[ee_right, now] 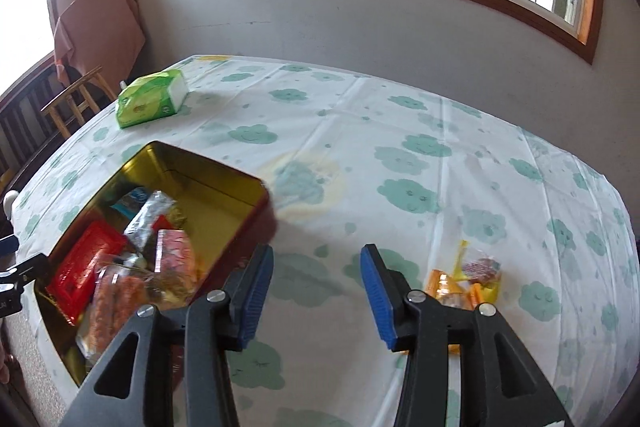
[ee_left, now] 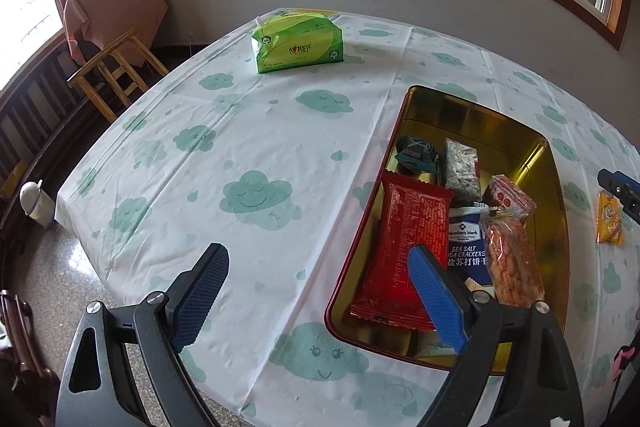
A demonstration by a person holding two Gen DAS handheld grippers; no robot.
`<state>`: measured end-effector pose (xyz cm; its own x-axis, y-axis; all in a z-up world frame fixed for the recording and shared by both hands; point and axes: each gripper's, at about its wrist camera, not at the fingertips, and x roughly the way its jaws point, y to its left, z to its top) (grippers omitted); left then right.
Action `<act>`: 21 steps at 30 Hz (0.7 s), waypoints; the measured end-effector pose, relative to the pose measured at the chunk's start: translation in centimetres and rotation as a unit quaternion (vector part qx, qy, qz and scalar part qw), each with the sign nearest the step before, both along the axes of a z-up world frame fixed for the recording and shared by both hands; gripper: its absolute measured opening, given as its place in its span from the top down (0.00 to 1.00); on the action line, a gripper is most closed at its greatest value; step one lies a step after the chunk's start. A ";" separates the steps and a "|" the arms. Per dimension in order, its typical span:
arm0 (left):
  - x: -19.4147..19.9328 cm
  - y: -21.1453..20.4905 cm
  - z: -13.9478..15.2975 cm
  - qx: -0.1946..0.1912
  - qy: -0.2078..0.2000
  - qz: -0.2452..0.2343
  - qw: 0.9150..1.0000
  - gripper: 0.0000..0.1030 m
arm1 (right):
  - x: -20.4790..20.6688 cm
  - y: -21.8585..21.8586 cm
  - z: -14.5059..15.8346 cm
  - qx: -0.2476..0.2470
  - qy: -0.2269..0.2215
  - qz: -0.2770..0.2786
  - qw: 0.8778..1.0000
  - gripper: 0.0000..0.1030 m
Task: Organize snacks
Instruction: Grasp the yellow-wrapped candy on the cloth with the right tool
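A red tin with a gold inside (ee_left: pixel 472 115) (ee_right: pixel 224 187) sits on the table with several snack packs in it: a long red pack (ee_left: pixel 408 247) (ee_right: pixel 84 267), a blue sea salt cracker pack (ee_left: pixel 466 247) and a clear bag of orange snacks (ee_left: pixel 512 263) (ee_right: pixel 116 303). My left gripper (ee_left: pixel 320 267) stands open above the tin's near left edge, with nothing between its fingers. My right gripper (ee_right: pixel 318 267) is open over bare cloth to the right of the tin and holds nothing. Loose orange and yellow snack packets (ee_right: pixel 468 283) (ee_left: pixel 610 223) lie on the cloth just right of it.
A green tissue pack (ee_left: pixel 298 45) (ee_right: pixel 152 99) lies at the far side of the table (ee_left: pixel 256 131). A wooden stool (ee_left: pixel 112 75) and a cloth-draped thing stand beyond the left edge. A wall with windows runs behind the table.
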<state>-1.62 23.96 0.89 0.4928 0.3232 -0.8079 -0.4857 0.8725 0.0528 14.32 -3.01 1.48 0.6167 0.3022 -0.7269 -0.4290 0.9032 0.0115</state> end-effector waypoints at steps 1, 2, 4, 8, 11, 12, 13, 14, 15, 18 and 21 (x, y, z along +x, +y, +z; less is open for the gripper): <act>0.1 -0.1 0.1 0.001 0.000 -0.001 1.000 0.14 | 0.9 -1.3 -0.2 -0.004 0.002 -0.016 1.000 0.55; 0.2 -0.2 0.2 0.001 0.000 -0.001 1.000 0.14 | 1.8 -2.5 -0.4 -0.007 0.005 -0.030 1.000 0.55; 0.4 -0.4 0.3 0.001 0.000 -0.003 1.000 0.14 | 3.5 -4.8 -1.0 -0.013 0.012 -0.052 0.998 0.55; 0.8 -1.0 0.7 0.000 0.000 -0.010 1.000 0.14 | 6.3 -8.2 -2.3 -0.006 0.037 -0.071 0.997 0.55; 1.3 -1.6 1.0 -0.004 0.000 -0.017 1.000 0.14 | 7.8 -9.5 -3.6 0.006 0.055 -0.076 0.996 0.55; 1.4 -1.8 1.1 -0.002 0.001 -0.019 1.000 0.13 | 8.3 -9.7 -4.0 0.009 0.061 -0.077 0.995 0.54; 1.6 -2.0 1.3 -0.001 0.000 -0.022 1.000 0.13 | 8.6 -9.9 -4.5 0.012 0.066 -0.078 0.995 0.54; 1.8 -2.3 1.4 0.001 0.000 -0.025 1.000 0.13 | 8.9 -9.9 -5.0 0.013 0.073 -0.079 0.994 0.51; 2.1 -2.7 1.5 0.003 0.001 -0.029 1.000 0.13 | 9.2 -9.9 -5.4 0.019 0.077 -0.078 0.994 0.50; 2.8 -3.7 1.6 0.009 0.005 -0.040 0.999 0.13 | 9.4 -9.7 -6.0 0.036 0.079 -0.074 0.993 0.50; 3.5 -4.8 1.5 0.012 0.008 -0.050 0.999 0.13 | 9.3 -9.2 -6.4 0.036 0.080 -0.067 0.994 0.50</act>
